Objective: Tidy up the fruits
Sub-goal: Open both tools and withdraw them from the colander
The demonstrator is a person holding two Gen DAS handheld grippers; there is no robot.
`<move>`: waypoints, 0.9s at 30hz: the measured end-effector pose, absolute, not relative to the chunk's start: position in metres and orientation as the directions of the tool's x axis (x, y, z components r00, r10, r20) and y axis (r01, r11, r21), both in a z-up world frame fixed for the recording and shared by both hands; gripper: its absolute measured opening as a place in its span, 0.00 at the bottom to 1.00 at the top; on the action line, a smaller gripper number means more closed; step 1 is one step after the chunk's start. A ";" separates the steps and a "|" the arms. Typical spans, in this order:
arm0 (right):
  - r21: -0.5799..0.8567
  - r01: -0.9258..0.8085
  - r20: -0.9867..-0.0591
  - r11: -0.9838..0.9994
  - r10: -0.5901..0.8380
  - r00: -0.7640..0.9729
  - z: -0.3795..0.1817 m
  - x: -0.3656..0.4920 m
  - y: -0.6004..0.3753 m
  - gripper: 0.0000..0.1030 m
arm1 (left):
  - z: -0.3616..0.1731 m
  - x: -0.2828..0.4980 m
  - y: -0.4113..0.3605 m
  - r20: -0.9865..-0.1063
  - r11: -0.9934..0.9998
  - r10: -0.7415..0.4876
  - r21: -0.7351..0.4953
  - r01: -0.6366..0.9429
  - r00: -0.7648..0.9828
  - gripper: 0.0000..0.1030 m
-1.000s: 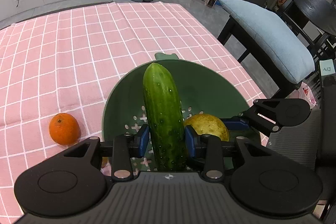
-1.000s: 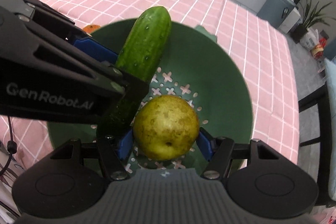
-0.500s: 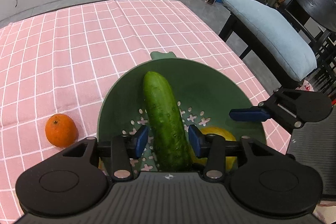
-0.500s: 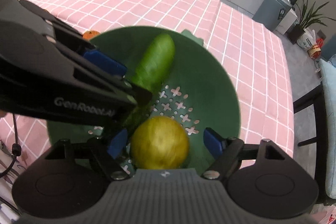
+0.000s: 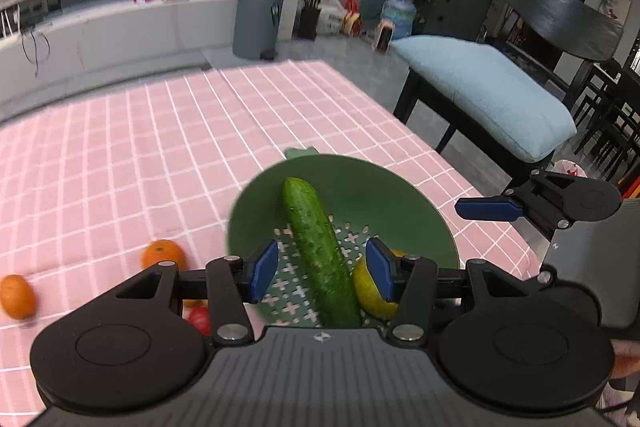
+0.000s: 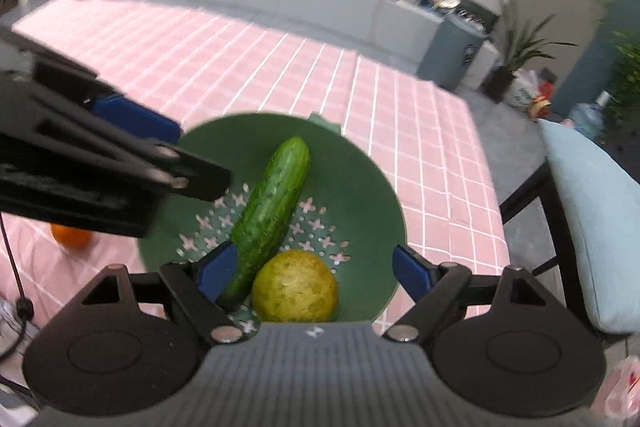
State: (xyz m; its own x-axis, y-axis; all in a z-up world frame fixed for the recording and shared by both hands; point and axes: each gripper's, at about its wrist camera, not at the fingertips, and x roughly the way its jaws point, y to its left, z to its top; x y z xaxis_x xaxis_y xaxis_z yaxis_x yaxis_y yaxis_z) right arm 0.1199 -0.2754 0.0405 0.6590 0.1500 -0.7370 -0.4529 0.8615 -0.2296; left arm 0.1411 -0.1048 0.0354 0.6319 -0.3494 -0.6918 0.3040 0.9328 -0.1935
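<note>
A green perforated bowl (image 5: 384, 195) (image 6: 372, 195) stands on the pink checked cloth. In it lie a green cucumber (image 5: 320, 251) (image 6: 272, 211) and a yellow pear (image 5: 368, 291) (image 6: 296, 287), side by side. My left gripper (image 5: 322, 269) is open above the bowl, its pads apart from the cucumber. My right gripper (image 6: 314, 273) is open above the bowl's near side, clear of the pear. Two oranges (image 5: 164, 254) (image 5: 17, 297) lie on the cloth left of the bowl. A red fruit (image 5: 199, 319) shows under my left gripper.
The table's right edge runs close to the bowl. A bench with a light blue cushion (image 5: 480, 95) (image 6: 592, 211) stands beyond it. A grey bin (image 5: 258, 21) and a long counter are at the back. One orange (image 6: 70, 237) shows in the right wrist view.
Both grippers opened and let go: the cucumber and the pear now lie in the bowl. Both grippers have drawn back and up, tilting toward the room.
</note>
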 end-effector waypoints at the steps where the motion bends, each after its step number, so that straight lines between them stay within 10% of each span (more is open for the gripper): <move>1: -0.217 -0.439 -0.724 0.872 0.158 0.672 0.043 0.112 -0.275 0.79 | 0.039 0.136 -0.101 -0.685 0.933 -0.347 -0.187 0.306 0.640 0.58; 27: 0.035 -0.488 -0.635 0.872 0.396 0.663 0.006 0.030 -0.192 0.67 | -0.010 0.057 0.028 -0.740 0.957 -0.279 -0.266 0.115 0.612 0.58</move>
